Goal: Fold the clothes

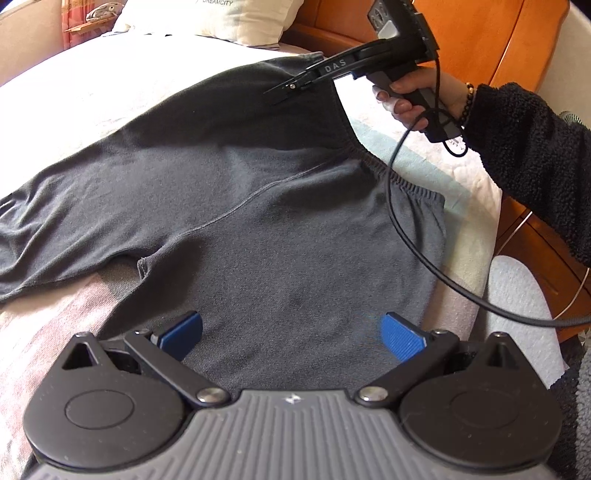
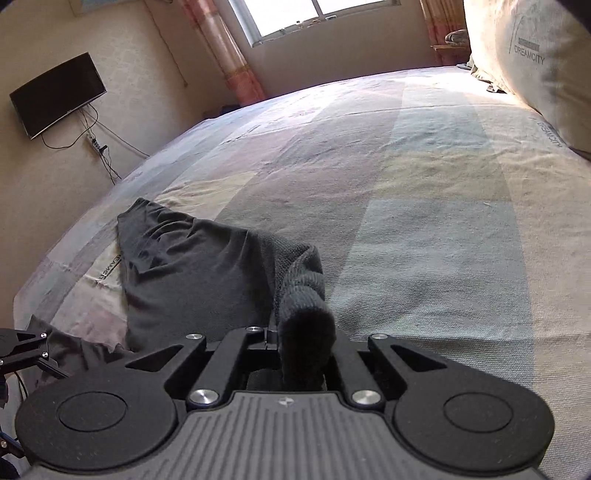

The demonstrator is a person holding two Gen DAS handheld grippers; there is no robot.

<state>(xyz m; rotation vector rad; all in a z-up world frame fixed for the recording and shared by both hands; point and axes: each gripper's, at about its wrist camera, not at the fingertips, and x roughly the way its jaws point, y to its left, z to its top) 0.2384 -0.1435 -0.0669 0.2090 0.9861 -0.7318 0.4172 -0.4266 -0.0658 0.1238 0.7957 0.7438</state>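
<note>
Dark trousers [image 1: 236, 206] spread on pastel bedspread [image 2: 424, 192]; pillow [image 2: 528, 62] upper right, wall TV [image 2: 55, 94] upper left. Left gripper [image 1: 291, 338] agape, right gripper [image 2: 295, 339] pinching waistband.

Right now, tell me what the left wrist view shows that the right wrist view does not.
Left wrist view only: the hand holding the right gripper, the open left gripper, the garment's ribbed waistband. Right wrist view only: a wall-mounted screen, a window, and fabric clamped between the shut jaws. Both share the dark garment on the bed and a pillow.
</note>
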